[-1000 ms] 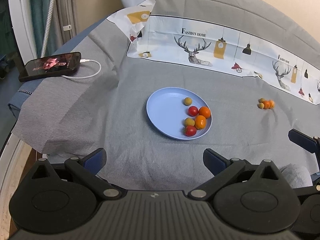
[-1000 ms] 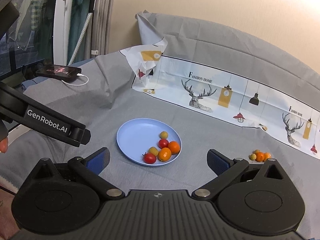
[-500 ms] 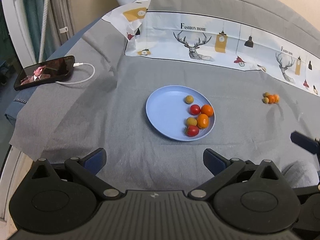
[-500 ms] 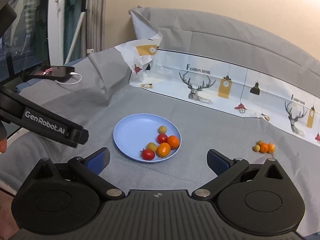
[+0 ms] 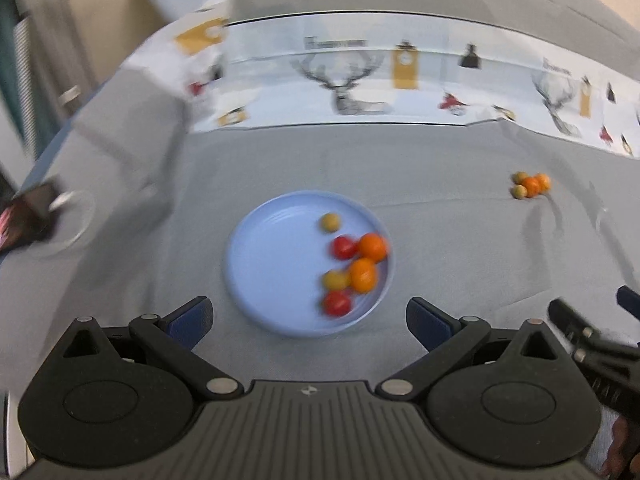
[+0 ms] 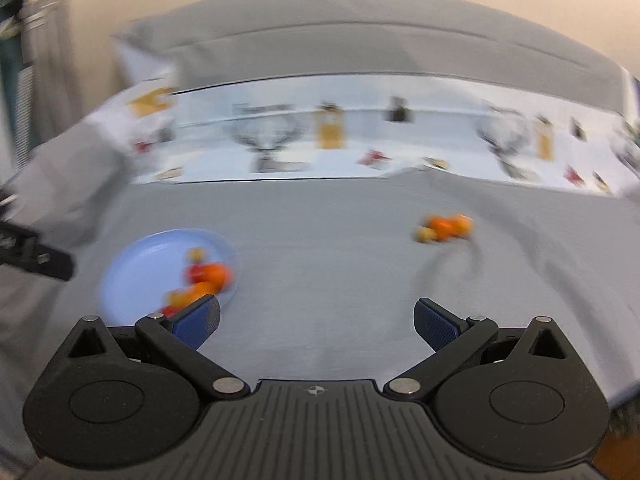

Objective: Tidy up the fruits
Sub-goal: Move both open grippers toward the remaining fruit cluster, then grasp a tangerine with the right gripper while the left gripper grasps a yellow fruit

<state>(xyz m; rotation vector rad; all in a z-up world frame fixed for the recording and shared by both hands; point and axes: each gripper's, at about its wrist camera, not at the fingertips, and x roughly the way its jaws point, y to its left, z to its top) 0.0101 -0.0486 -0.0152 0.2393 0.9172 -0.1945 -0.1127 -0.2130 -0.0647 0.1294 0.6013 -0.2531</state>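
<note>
Swinging to its right, the right gripper (image 6: 316, 322) now has its fingers (image 6: 198, 318) spread wide and empty, aimed between the blue plate (image 6: 132, 276) and the loose cluster of fruit (image 6: 444, 228). Half a second ago the plate sat near the middle of the right wrist view; now it lies at the lower left, partly behind the left finger, while the cluster has slid in from the edge toward the upper middle. Heavy blur in that view suggests a fast sweep.

On the left gripper (image 5: 310, 316), the fingers (image 5: 190, 316) are likewise wide apart and holding nothing. Its view has closed in a little on the plate (image 5: 272, 264), which sits just ahead between them and holds six fruits along its right side.

Four small fruits (image 5: 530, 186), orange and yellowish, rest touching one another on the grey cloth-covered surface (image 5: 440, 220), well apart from the plate. Judging by the swing, the right gripper is heading for that cluster, the part of the task not yet done.
</note>
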